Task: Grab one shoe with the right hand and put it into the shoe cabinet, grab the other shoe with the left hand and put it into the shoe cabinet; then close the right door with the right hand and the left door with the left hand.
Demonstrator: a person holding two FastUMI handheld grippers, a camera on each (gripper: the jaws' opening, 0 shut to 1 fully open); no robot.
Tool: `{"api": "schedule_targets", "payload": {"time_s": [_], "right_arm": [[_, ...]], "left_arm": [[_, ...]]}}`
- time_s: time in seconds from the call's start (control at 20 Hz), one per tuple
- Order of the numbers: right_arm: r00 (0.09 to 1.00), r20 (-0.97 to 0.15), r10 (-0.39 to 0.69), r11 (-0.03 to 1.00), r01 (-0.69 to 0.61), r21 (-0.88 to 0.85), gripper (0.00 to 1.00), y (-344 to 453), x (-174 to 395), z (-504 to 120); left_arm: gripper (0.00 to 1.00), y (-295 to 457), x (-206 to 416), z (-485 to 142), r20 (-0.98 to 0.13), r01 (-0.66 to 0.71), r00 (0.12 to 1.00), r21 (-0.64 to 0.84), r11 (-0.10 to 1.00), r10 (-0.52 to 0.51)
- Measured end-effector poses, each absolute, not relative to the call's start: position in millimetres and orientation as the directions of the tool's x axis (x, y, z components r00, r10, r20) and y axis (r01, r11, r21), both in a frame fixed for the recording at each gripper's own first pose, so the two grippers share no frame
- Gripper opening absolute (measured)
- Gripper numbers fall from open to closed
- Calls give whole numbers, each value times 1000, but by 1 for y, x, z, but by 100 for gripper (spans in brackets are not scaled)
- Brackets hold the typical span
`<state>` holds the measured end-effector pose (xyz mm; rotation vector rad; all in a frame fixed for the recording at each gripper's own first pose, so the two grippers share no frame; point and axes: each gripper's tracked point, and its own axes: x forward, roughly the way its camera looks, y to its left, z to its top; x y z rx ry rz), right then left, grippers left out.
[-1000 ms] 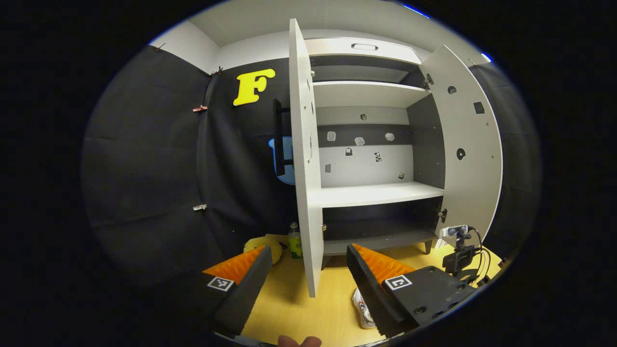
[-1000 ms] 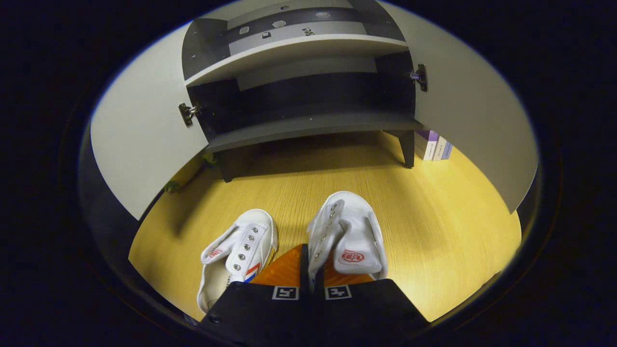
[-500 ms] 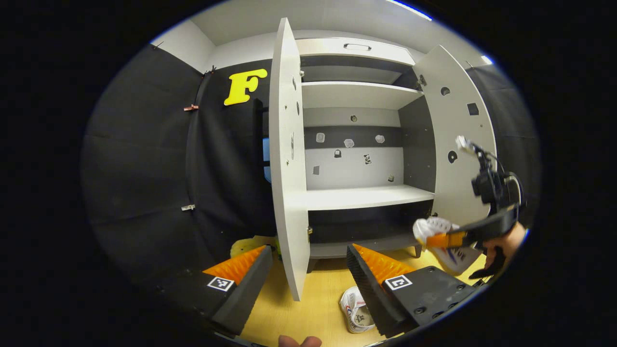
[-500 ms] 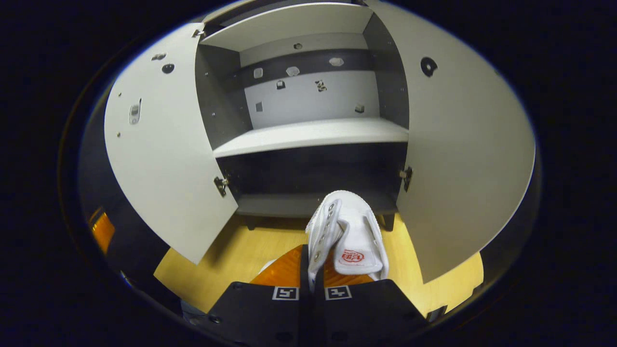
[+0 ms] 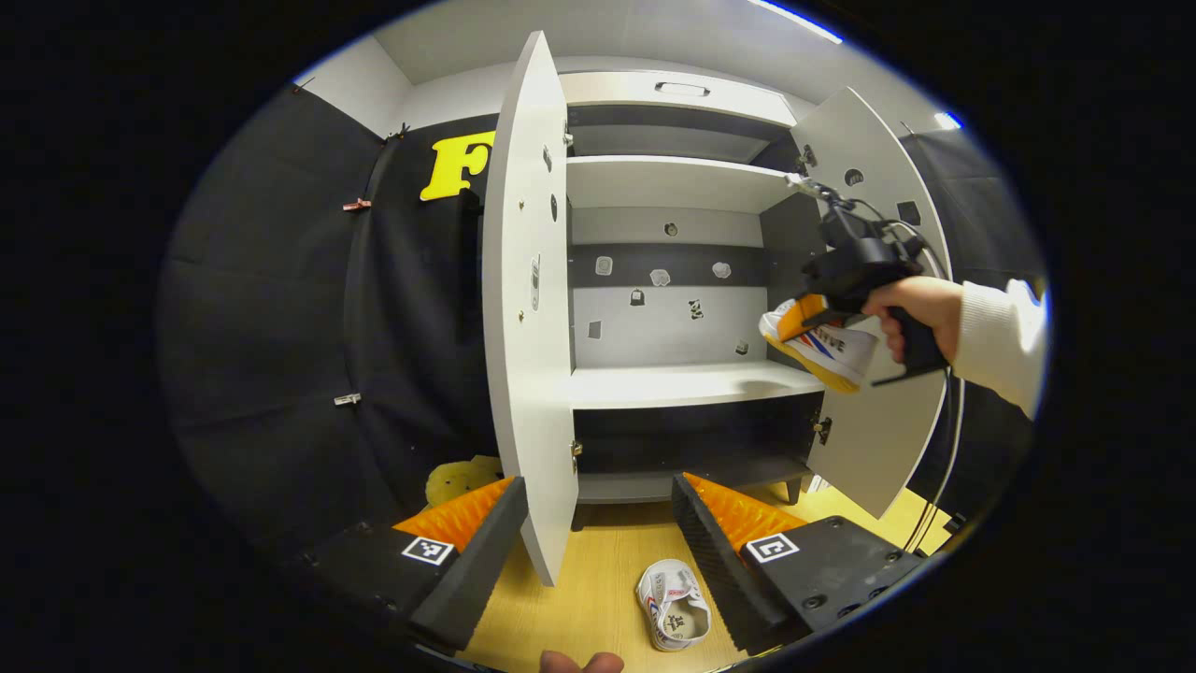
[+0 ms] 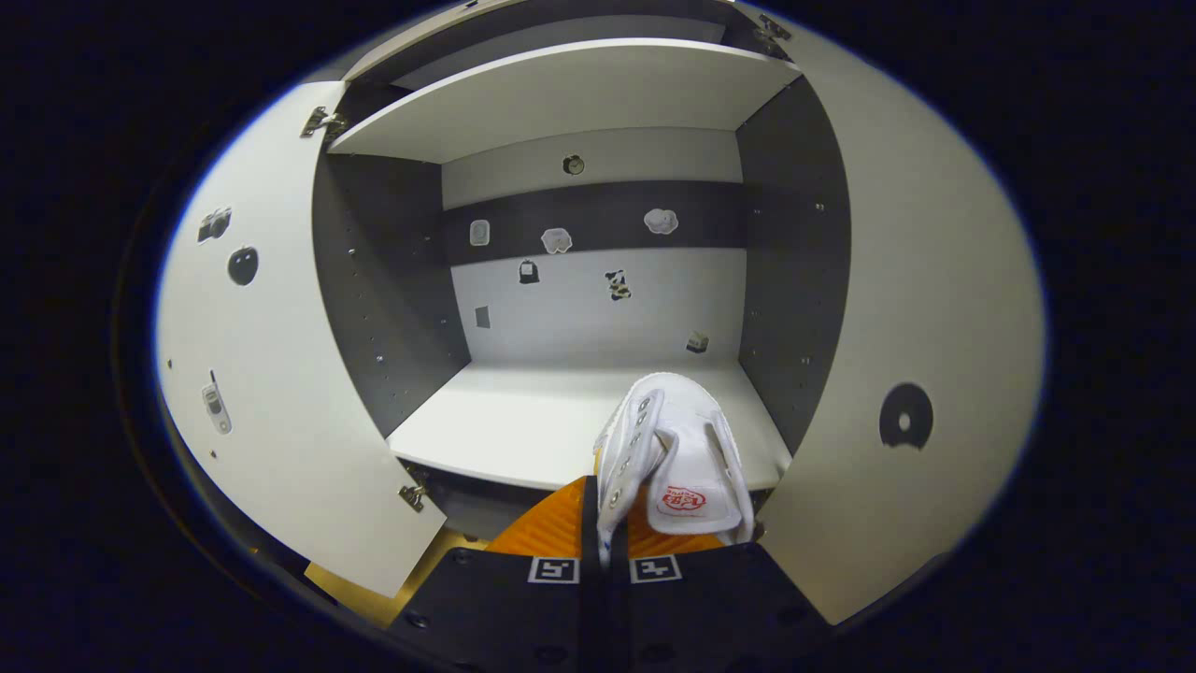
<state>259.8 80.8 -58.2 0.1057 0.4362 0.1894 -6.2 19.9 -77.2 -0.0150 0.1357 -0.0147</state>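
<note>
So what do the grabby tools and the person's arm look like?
Each gripper is a dark, blocky tool with two wedge-shaped fingers. The left gripper and the right gripper both carry small square black-and-white tags near the fingers. In the left gripper view, the right gripper has a pistol-style handle, a small camera on top and thin black cables trailing down. The hand holding it comes out of a white sleeve.

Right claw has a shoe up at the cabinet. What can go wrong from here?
1. The right claw pinches only the eyelet edge of the white canvas shoe; it may slip out.
2. The shoe hangs beside the open right cabinet door and could clip it.
3. The second white shoe lies on the floor below.
</note>
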Motion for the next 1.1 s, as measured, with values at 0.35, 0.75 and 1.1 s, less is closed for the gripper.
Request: {"api": "schedule_targets", "payload": {"time_s": [0.35,0.75,1.1], "right_arm": [[851,-500,161,987,-149,63,4,83,376,-81],[778,-622,82,983,-166,-78,5,92,441,-148],[761,-647,43,979,-162,-126,5,108,449,-172]], "left_arm": [[97,28,1,-78,-143,-23,990,-35,999,18],[97,41,-2,-76,-148,-77,986,-26,997,73],[97,35,-9,-73,-165,-96,982,-18,995,92]]}}
